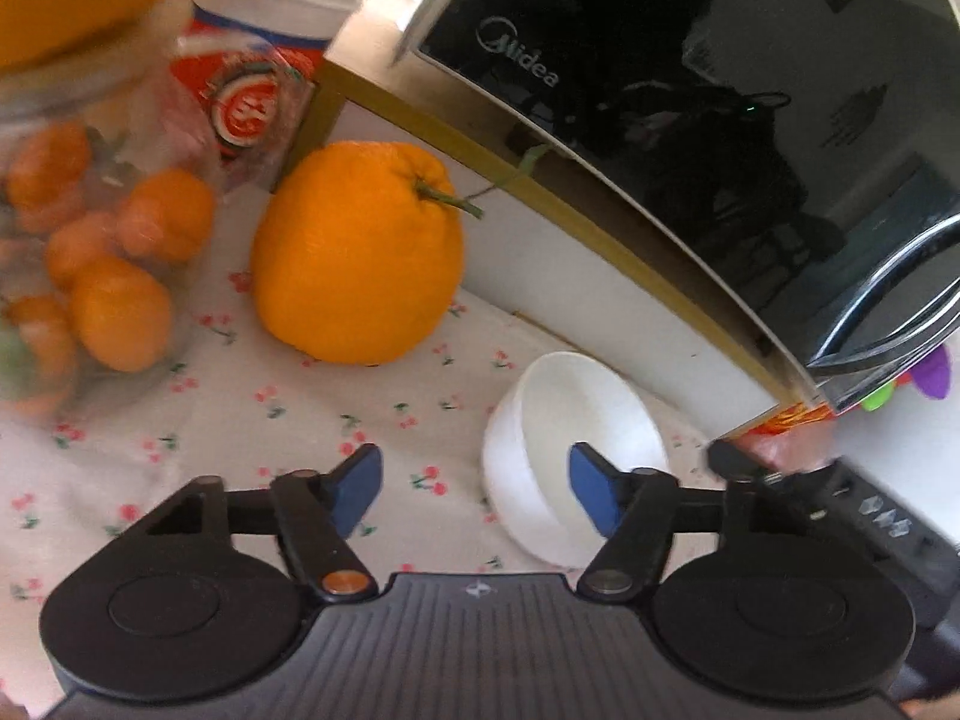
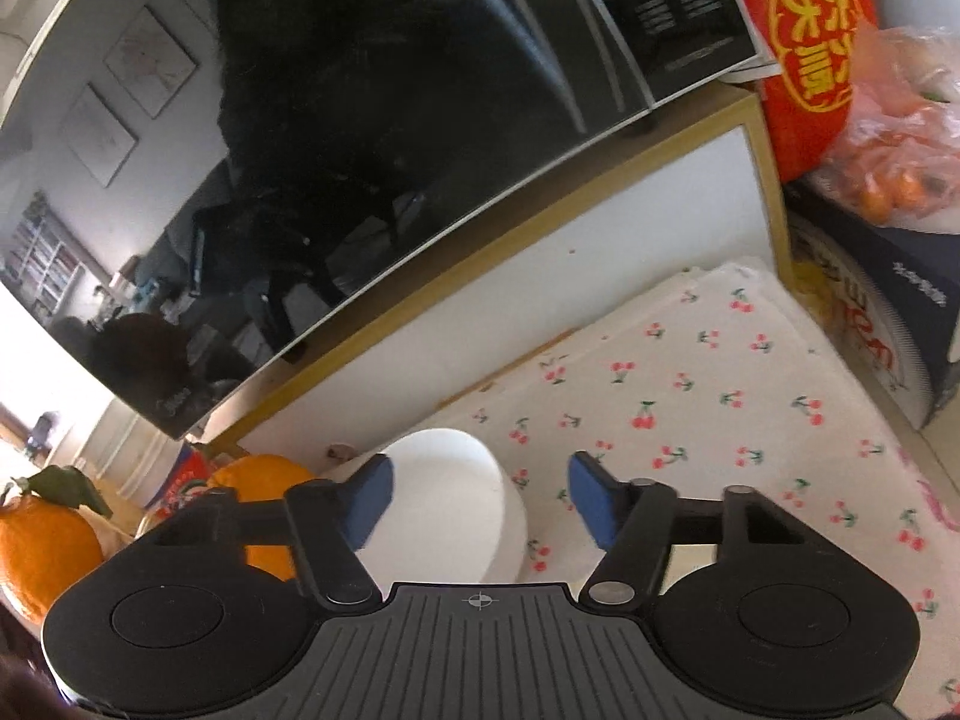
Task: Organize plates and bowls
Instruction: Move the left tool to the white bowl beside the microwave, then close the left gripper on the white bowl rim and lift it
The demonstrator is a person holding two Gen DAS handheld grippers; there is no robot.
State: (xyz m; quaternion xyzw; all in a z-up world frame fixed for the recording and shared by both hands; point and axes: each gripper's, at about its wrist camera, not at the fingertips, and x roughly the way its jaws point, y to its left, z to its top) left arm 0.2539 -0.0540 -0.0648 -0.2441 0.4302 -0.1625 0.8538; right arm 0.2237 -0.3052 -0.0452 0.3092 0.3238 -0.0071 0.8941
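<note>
One white bowl and one large orange on cherry-print cloth.

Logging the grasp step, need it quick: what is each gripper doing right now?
Left gripper: open, holding nothing; one finger sits inside the white bowl.
Right gripper: open, holding nothing; bowl rim between its fingers, no grip visible.

A white bowl sits on the cherry-print cloth, below the microwave; the right gripper straddles its rim, jaws apart.
</note>
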